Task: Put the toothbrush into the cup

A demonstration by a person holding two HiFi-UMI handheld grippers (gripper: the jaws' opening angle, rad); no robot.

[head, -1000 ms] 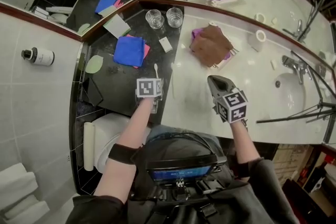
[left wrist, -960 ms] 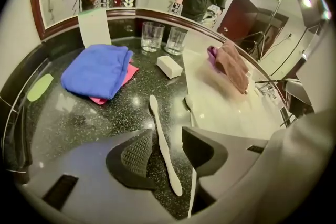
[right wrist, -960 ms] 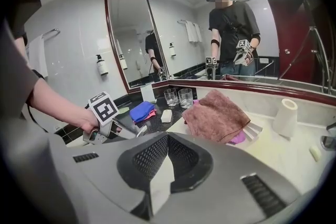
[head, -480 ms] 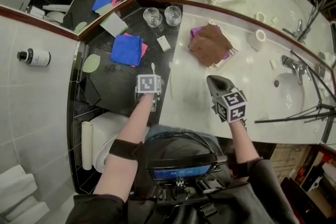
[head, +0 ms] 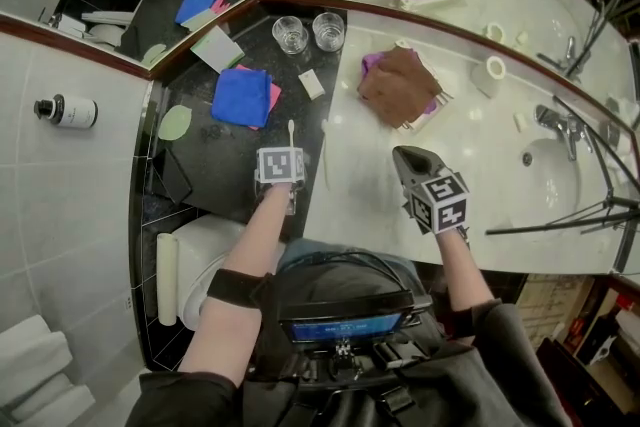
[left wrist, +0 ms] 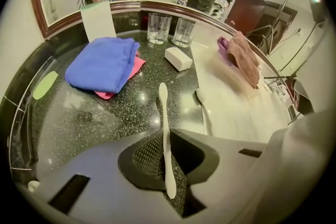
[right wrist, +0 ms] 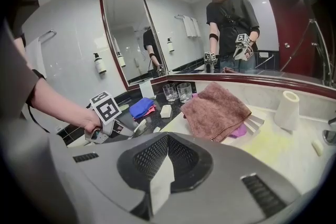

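Now, left claw (left wrist: 167, 162) just closed onto slim white plastic toothbrush (left wrist: 163, 107); right claw (right wrist: 166, 157) shut.

Grey moulded left gripper (left wrist: 166, 150) and right gripper (right wrist: 167, 152), each bearing a black-and-white marker cube (head: 281, 165); behind them, black forearm band (head: 235, 290), dark short sleeve (head: 175, 400).

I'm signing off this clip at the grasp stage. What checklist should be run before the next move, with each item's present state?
1. Grip: left gripper shut on the toothbrush handle, jaws have just been closing: ok.
2. Brush lifted off the counter: cannot tell.
3. Both cups upright and apparently empty: ok.
4. Route to them: probably ok if carried above the white block.
5. The right gripper is shut, empty and off to the side: ok.
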